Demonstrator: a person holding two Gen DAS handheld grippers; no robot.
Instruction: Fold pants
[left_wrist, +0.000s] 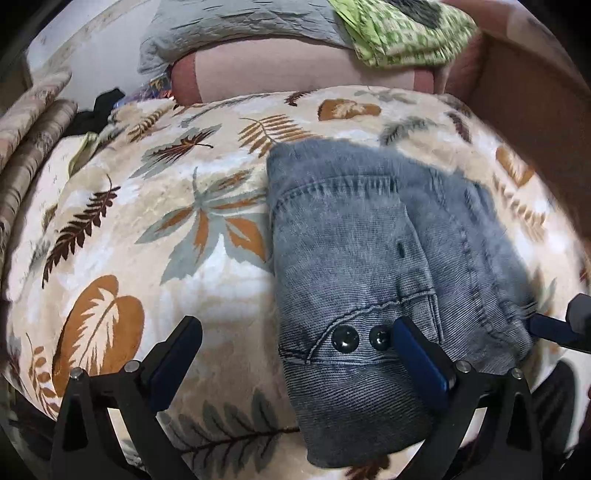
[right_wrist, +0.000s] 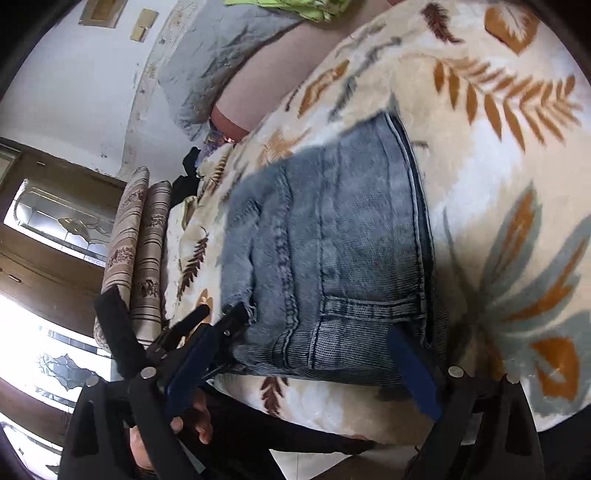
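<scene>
Now your folded pants (left_wrist: 369, 266) lie on the leaf-print blanket (left_wrist: 155, 229); your left hand-held gripper (left_wrist: 295, 343) spreads wide over their near edge, and your right hand-held gripper (right_wrist: 306, 354) likewise gapes, holding nothing.

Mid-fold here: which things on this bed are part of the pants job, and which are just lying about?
Job:
folded jeans
left claw, open
right claw, open

Lying about:
green patterned cloth
grey pillow
black garment
striped rolled bedding
leaf-print blanket underneath

A leaf-print blanket (left_wrist: 177, 229) spreads under the tongs. Far beyond them lie a grey pillow (left_wrist: 236, 26) and a green patterned cloth (left_wrist: 402, 33); striped rolled cushions (right_wrist: 147, 251) sit leftward.
</scene>
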